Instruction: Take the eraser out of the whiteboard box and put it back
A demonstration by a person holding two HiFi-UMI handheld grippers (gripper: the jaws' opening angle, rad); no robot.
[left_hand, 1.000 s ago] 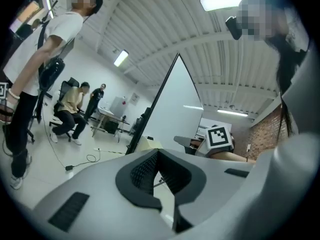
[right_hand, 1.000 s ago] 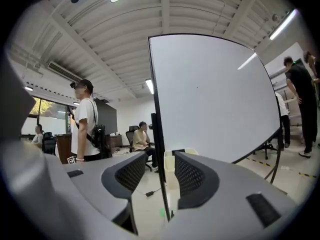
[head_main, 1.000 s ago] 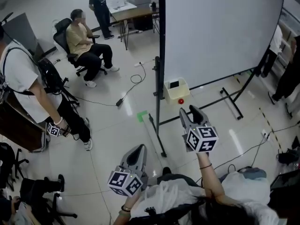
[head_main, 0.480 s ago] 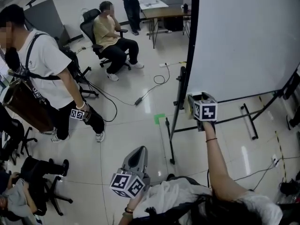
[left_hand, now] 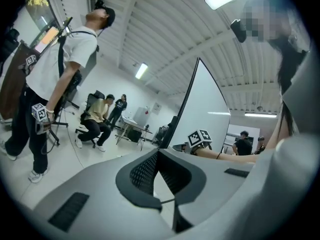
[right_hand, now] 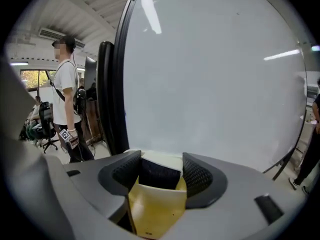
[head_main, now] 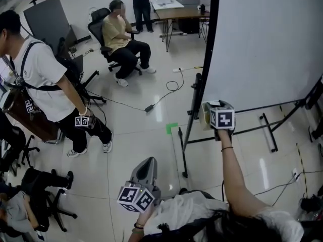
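1. Reaching with the right gripper (right_hand: 159,170) into the whiteboard box (right_hand: 155,211) at the foot of the whiteboard (right_hand: 215,74).
2. Having just closed its jaws onto the dark eraser (right_hand: 157,176), pads against both ends, down inside the box.
3. Holding the left gripper (left_hand: 156,153) clenched, empty, well apart from the box.

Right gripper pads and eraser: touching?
Cannot tell. Right gripper view: the right gripper, jaws just closing, flanks the eraser in the box; neither gap nor contact is plain.
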